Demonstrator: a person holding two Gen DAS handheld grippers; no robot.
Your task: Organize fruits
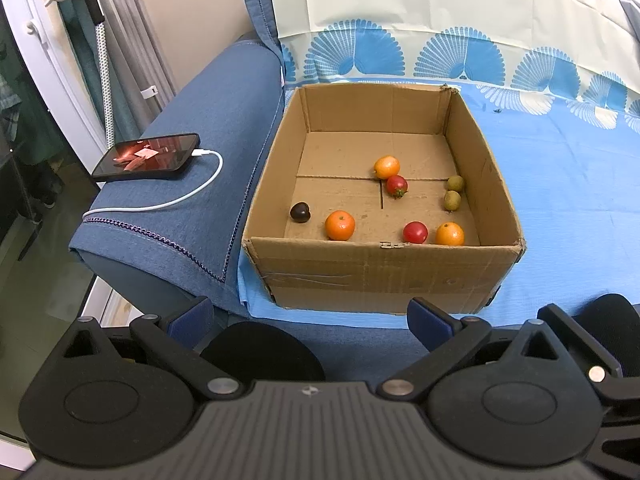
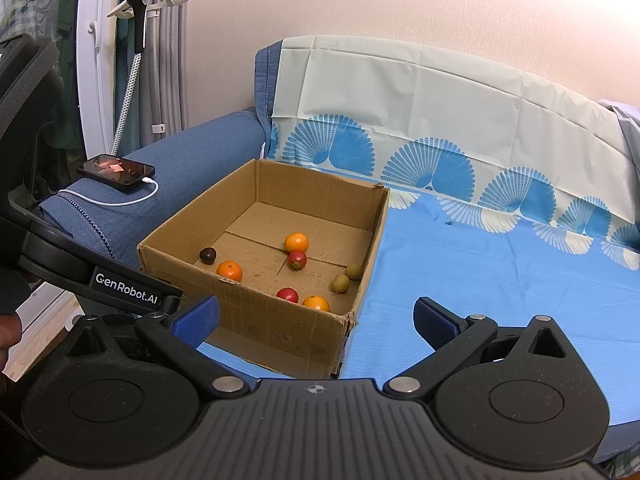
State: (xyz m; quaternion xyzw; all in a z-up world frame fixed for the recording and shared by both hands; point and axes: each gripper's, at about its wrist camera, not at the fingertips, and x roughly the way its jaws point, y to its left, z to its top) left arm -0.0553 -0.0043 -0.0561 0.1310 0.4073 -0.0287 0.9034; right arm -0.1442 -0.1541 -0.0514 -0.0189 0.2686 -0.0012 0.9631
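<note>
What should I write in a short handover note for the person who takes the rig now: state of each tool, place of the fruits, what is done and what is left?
Left tool: open, empty, in front of the cardboard box.
Right tool: open, empty, near the box's front corner.
Fruits, all loose on the box floor: three oranges, two red fruits, two kiwis touching, one dark plum.
Done: nothing sorted that I can see.
Left: group the fruits by kind.
</note>
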